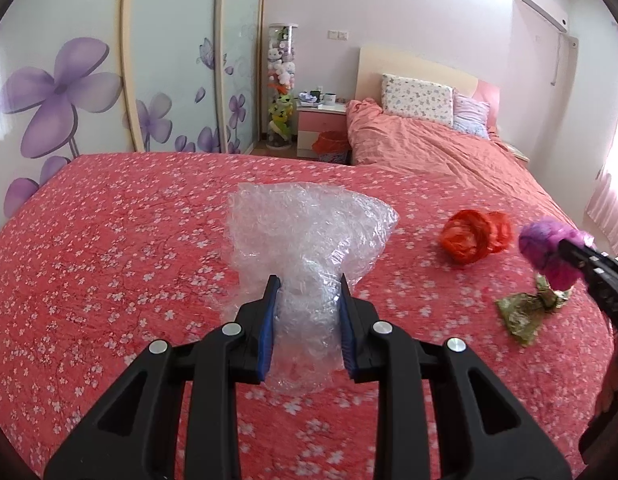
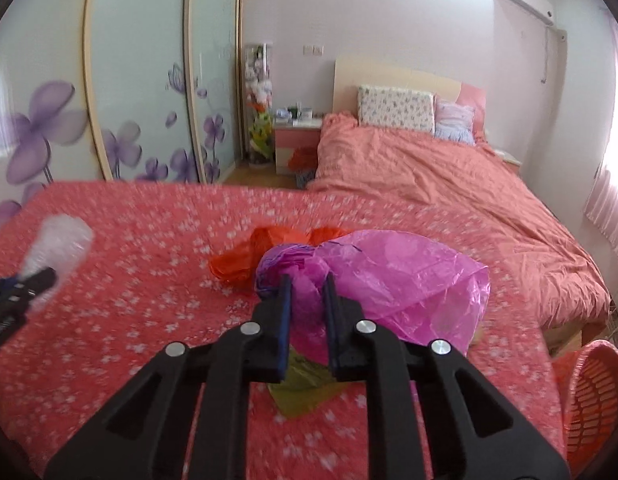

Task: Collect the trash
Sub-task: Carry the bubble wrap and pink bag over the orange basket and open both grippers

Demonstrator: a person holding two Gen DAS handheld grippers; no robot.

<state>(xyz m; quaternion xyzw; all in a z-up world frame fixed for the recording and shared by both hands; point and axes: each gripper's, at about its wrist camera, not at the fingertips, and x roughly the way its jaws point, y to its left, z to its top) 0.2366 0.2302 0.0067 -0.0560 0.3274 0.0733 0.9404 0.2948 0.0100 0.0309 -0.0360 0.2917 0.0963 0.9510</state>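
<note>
Trash lies over the red floral bedspread (image 1: 109,264) — four pieces: one crumpled clear bubble wrap (image 1: 309,236), one pink plastic bag (image 2: 405,280), one orange bag (image 1: 475,236) and one olive-green wrapper (image 1: 525,312). Left gripper (image 1: 308,312) is clamped on the bubble wrap, partly closed around its bulk. Right gripper (image 2: 307,312) pinches the pink bag's gathered neck above the green wrapper — the orange bag sits just behind.

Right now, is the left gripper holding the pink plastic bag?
No, the left gripper is shut on the clear bubble wrap; the right gripper holds the pink plastic bag.
</note>
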